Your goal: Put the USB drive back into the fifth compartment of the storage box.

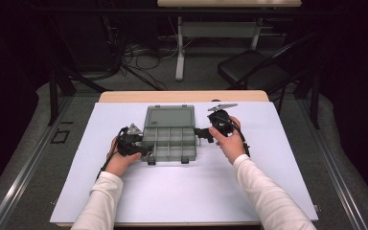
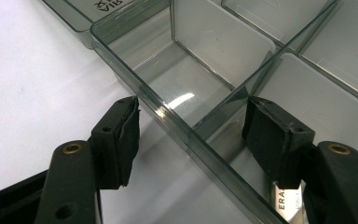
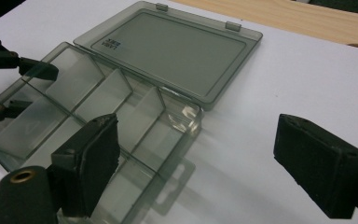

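A clear grey compartment box (image 1: 170,141) sits mid-table, its lid (image 1: 168,116) folded flat behind it. My left gripper (image 1: 146,152) is at the box's left wall and is open. In the left gripper view the left gripper (image 2: 193,119) straddles the box wall (image 2: 168,112), one jaw outside over the mat and one inside a compartment. My right gripper (image 1: 202,134) is at the box's right side, also open. In the right gripper view the right gripper (image 3: 196,154) has one jaw over an end compartment of the box (image 3: 98,98) and the other over the mat. The lid (image 3: 168,51) lies beyond.
The box rests on a white mat (image 1: 182,191) covering a wooden table (image 1: 182,96). The compartments look empty except for a white label (image 2: 286,205) near my left gripper's right jaw. A black chair (image 1: 254,69) and floor cables lie past the table.
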Demonstrator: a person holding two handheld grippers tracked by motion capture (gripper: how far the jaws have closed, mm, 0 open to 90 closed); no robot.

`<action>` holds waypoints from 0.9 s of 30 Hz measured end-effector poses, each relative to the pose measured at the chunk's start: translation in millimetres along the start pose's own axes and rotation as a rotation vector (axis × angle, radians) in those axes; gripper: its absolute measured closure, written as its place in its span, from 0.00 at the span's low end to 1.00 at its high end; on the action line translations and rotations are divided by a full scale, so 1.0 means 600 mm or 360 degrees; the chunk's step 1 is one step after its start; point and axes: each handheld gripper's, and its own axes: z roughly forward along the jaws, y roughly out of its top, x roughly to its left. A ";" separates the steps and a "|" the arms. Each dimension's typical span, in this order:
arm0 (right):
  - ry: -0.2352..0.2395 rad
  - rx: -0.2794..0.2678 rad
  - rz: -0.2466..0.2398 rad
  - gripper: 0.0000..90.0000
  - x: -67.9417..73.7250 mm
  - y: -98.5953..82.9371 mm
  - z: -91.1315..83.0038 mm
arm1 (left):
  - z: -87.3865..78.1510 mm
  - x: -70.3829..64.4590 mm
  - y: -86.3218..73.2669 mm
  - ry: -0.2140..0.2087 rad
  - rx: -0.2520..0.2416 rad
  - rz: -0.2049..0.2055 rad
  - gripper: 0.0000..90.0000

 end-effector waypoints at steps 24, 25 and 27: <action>-0.0142 0.0197 0.0175 0.15 -0.025 0.046 0.082 | 0.000 0.000 -0.003 -0.0020 -0.0010 -0.0045 0.42; -0.0142 0.0201 0.0185 0.15 -0.027 0.046 0.083 | 0.000 0.000 -0.003 -0.0020 -0.0010 -0.0045 0.42; -0.0149 0.0204 0.0200 0.15 -0.031 0.047 0.085 | 0.000 0.001 -0.003 -0.0022 -0.0009 -0.0045 0.42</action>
